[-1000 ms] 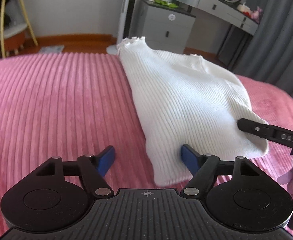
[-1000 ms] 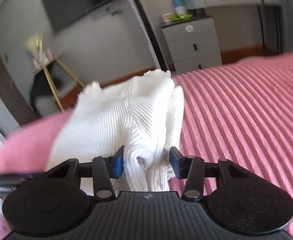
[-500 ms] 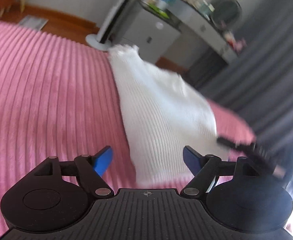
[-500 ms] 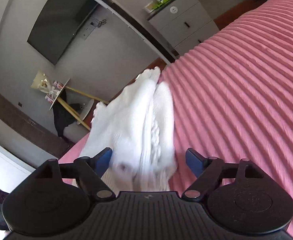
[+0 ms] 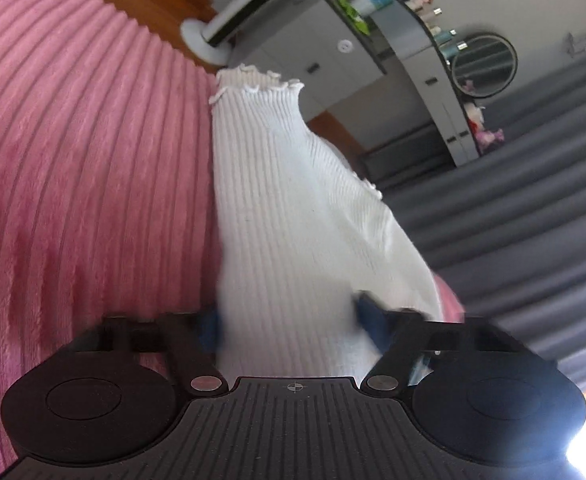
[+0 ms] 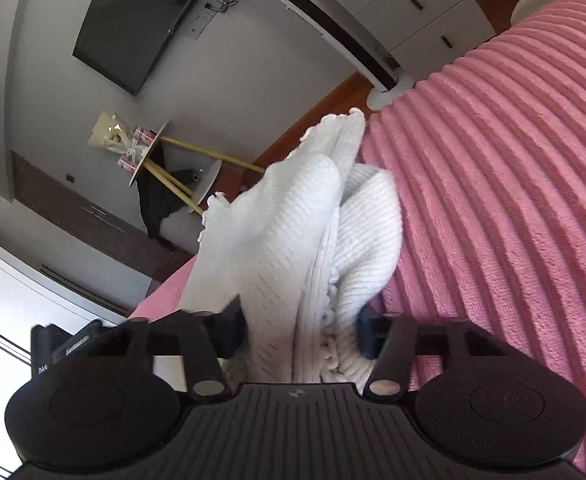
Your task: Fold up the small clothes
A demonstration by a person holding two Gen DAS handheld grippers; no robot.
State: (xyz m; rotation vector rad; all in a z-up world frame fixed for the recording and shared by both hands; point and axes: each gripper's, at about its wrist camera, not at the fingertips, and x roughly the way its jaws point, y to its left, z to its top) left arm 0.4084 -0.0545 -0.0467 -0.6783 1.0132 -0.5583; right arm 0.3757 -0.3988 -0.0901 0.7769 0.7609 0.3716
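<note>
A white ribbed knit top with a frilled edge lies folded on the pink ribbed bedspread. My left gripper is open, its blue-padded fingers straddling the near end of the top; the fingers are blurred. In the right wrist view the top is bunched in thick folds. My right gripper is open, its fingers on either side of the bunched near end. The left gripper's body shows at the lower left of that view.
Beyond the bed stand a grey drawer unit, a dressing table with a round mirror, grey curtains, a floor fan base, a wall television and a small stand with yellow legs.
Both grippers have tilted and closed in on the top's near end. The right gripper, narrower a second ago, opened wider. The top now fills the gap between each pair of fingers.
</note>
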